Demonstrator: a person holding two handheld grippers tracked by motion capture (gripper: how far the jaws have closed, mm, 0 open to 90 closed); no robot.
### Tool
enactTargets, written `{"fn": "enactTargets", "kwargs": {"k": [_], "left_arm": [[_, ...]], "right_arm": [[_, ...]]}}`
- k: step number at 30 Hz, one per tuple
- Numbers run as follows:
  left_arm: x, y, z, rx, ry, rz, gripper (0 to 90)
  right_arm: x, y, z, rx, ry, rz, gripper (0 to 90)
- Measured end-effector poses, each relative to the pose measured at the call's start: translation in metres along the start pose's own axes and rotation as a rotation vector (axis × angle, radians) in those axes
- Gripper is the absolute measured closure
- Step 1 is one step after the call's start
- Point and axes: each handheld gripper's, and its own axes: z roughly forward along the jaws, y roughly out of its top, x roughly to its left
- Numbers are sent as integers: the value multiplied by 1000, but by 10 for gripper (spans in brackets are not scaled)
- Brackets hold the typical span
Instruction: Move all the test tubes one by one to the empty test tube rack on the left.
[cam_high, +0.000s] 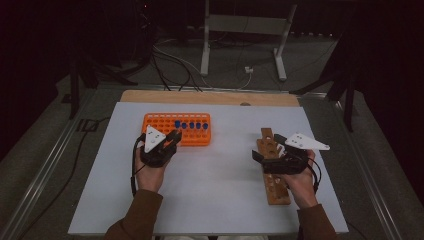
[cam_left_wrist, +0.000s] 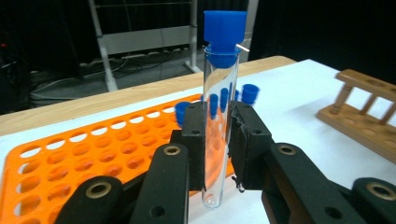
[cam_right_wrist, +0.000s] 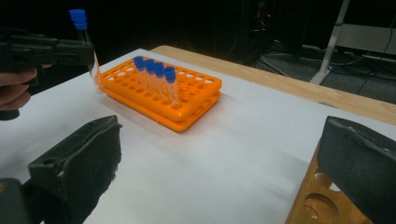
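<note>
Four capped tubes (cam_right_wrist: 154, 79) stand in the orange rack (cam_high: 177, 129) on the white table (cam_high: 215, 190), and a wooden rack (cam_high: 274, 167) lies to the right with bare tabletop between the two. The left gripper (cam_left_wrist: 219, 140) is clamped on an upright clear tube (cam_left_wrist: 219, 121), blue cap up, just beside the orange rack's near edge. The right gripper (cam_right_wrist: 219, 172) has its jaws wide apart over the wooden rack.

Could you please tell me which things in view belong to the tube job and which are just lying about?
In play:
left gripper, gripping the capped tube
orange rack
wooden rack
right gripper, open

Lying about:
metal stand
floor cables
</note>
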Motion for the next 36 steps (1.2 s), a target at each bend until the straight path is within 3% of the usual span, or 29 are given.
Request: {"fn": "enactTargets", "kwargs": {"k": [4,11,17,36], "left_arm": [[6,0,6,3,29,-21,782],[14,-3,13,-5,63,-41,782],[17,-1,20,10,110,-36,781],[27,-8,40,-7,137,-97,781]], "right_arm": [[-3,-2,-4,-5,0,5,0],[-12,-3,-13,-30,-10,53,0],[-15,-3,-15,-34,-11,66,0],[-15,-5,-12,-31,-5,85,0]]}}
